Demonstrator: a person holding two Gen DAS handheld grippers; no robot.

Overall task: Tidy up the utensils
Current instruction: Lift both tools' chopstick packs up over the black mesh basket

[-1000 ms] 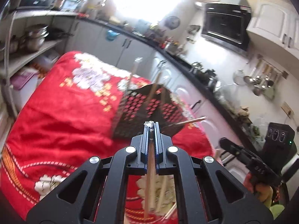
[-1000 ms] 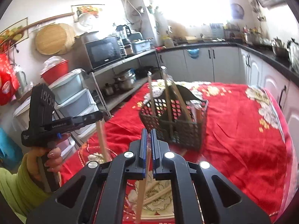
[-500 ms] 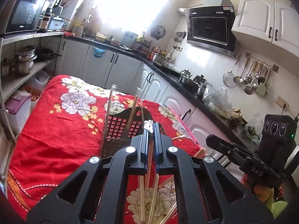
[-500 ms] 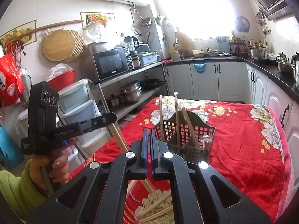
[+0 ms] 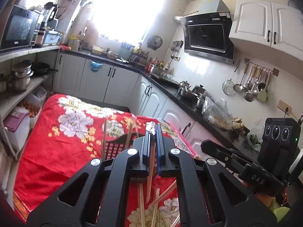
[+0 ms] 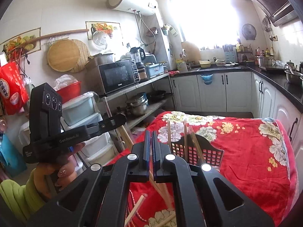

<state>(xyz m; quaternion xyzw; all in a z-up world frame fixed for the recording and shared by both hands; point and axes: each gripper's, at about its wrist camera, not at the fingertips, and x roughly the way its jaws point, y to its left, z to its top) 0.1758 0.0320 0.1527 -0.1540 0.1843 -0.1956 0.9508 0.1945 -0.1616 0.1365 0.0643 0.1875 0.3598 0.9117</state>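
Note:
My left gripper (image 5: 153,127) is shut on a wooden chopstick (image 5: 149,181) that hangs down between its fingers. My right gripper (image 6: 150,134) is shut too, and a chopstick (image 6: 160,187) slants down from its pads. Both are held up over the near end of the red flowered table (image 6: 246,160). Ahead of them stands a black lattice utensil basket (image 6: 198,151) with several chopsticks upright in it; the left wrist view shows part of the basket (image 5: 115,147). Loose chopsticks (image 5: 142,204) lie on the cloth below the grippers. Each view shows the other gripper beside it (image 6: 121,118), (image 5: 203,144).
Shelves with pots, storage boxes and a microwave (image 6: 117,75) run along the table's left side. White cabinets and a dark counter (image 5: 170,92) run along the right and far sides. A hand in a green sleeve (image 6: 22,194) holds the left gripper.
Both grippers have risen with their chopsticks, so the basket and table sit lower in both views. The left gripper has also rolled a little.

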